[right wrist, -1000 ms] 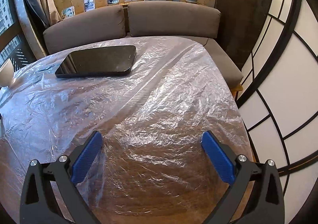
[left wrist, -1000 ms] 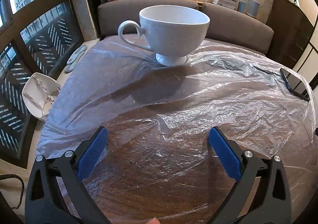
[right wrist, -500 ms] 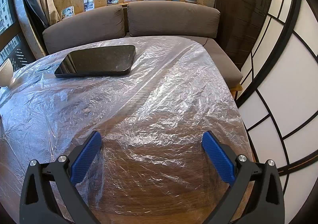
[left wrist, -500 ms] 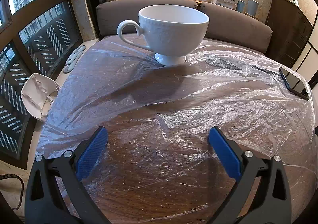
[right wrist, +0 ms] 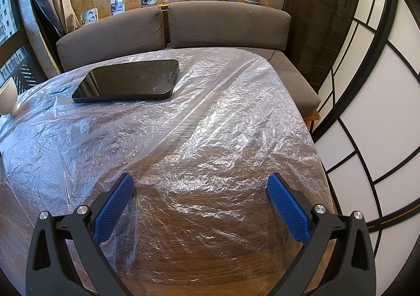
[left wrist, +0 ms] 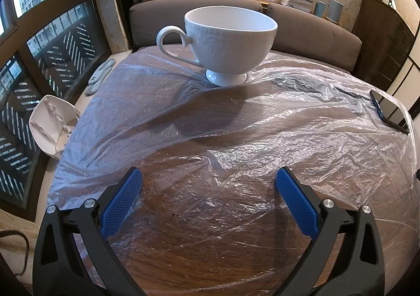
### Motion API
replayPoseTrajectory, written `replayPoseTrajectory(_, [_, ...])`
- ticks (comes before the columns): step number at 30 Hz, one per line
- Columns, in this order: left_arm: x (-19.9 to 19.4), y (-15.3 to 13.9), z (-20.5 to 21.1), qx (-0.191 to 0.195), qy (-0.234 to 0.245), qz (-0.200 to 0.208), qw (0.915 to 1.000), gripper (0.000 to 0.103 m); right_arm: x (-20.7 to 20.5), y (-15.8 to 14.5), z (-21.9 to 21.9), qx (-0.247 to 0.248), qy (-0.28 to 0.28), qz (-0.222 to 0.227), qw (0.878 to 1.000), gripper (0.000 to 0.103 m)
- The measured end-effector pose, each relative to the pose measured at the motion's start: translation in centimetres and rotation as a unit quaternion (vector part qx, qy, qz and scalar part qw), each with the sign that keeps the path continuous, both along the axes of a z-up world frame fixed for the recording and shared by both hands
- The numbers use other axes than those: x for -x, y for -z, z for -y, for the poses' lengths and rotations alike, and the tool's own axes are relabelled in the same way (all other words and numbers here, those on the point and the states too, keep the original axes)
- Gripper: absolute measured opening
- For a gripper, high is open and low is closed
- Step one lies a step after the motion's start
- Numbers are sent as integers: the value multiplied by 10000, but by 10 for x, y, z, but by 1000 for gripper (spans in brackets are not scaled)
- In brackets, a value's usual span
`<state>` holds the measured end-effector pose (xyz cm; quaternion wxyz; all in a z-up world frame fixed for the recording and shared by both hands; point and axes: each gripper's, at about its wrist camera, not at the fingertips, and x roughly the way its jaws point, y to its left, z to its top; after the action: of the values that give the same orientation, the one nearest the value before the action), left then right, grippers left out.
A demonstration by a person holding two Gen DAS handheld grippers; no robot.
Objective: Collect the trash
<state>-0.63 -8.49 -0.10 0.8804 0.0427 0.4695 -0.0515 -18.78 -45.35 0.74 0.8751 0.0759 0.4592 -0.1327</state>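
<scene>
Left hand-held gripper (left wrist: 208, 181): released, its blue pads (left wrist: 122, 201) spread wide and grasping nothing; it hangs over the near part of the desk, above the plastic sheet.
Right hand-held gripper (right wrist: 200, 187): also released, blue pads (right wrist: 287, 208) wide apart with nothing between them; it hangs over the near right part of the desk, above the same sheet.
Plastic sheet (left wrist: 302, 133): thin, clear and crinkled, spread over most of the desk top; in the right wrist view (right wrist: 223, 112) it reaches the far and right edges, and its near edge lies loose close to both grippers.
Desk (left wrist: 210, 256): dark brown wood with rounded corners; bare wood shows along the near side, in front of the sheet's edge.
Cup (left wrist: 225, 43): white, footed, upright, handle to the left; it stands on the sheet at the far middle of the desk in the left wrist view, and only its edge shows at the far left of the right wrist view (right wrist: 8, 96).
Phone (right wrist: 128, 80): black, lying flat with its screen up on the sheet, far left of the right gripper and well apart from it; in the left wrist view it sits at the right edge (left wrist: 389, 110).
Sofa (right wrist: 225, 25): brown, just beyond the far side of the desk.
Bin (left wrist: 50, 125): white, lined, on the floor left of the desk by the window.
</scene>
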Motion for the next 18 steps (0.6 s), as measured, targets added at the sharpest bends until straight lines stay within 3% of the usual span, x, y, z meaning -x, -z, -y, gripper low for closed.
replayPoseTrajectory(18, [-3,4,-7,58,-72,-49,9999,102,0,0,0,-1,0,-1,10000,99])
